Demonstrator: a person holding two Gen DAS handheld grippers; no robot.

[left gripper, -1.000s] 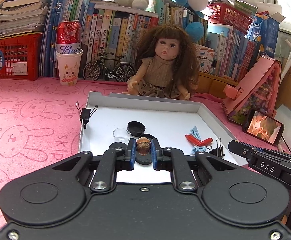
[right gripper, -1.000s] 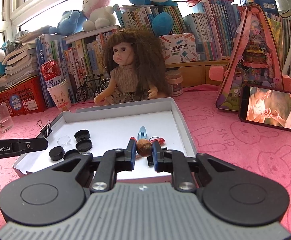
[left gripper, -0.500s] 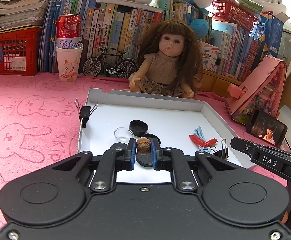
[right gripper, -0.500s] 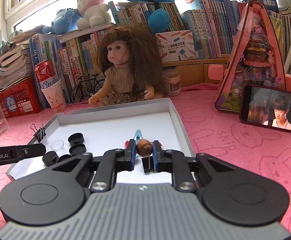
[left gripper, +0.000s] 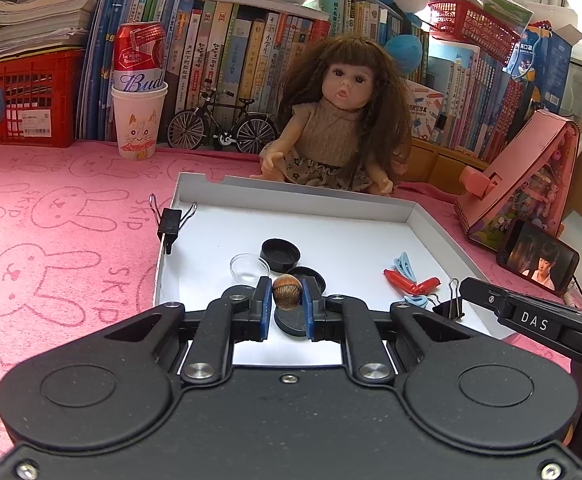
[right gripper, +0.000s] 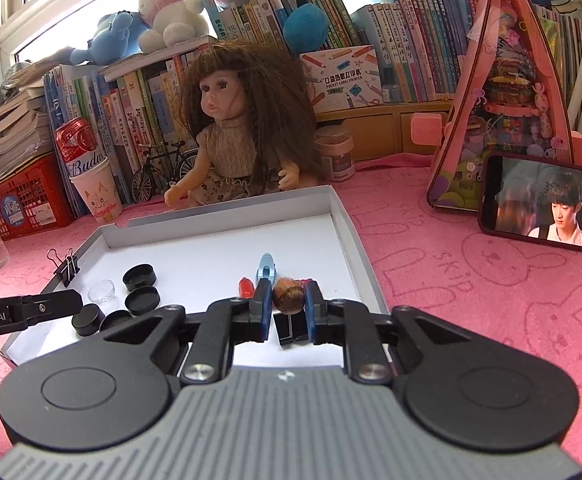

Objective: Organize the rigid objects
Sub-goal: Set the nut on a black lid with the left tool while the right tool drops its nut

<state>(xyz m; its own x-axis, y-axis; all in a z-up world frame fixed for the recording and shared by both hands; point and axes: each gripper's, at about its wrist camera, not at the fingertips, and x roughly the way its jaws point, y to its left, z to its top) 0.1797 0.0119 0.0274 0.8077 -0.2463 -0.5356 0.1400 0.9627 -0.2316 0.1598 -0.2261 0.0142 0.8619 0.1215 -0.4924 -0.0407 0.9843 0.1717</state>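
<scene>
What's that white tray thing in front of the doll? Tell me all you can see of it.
The white tray looks like a shallow cardboard box lid: flat white floor, low grey-white walls, a small notch in the far wall. It lies flat on the pink bunny-print cloth, right in front of the seated doll. A black binder clip grips its left wall; another sits at its near right corner. Inside lie black round caps, a clear little dish and red and blue clips.
</scene>
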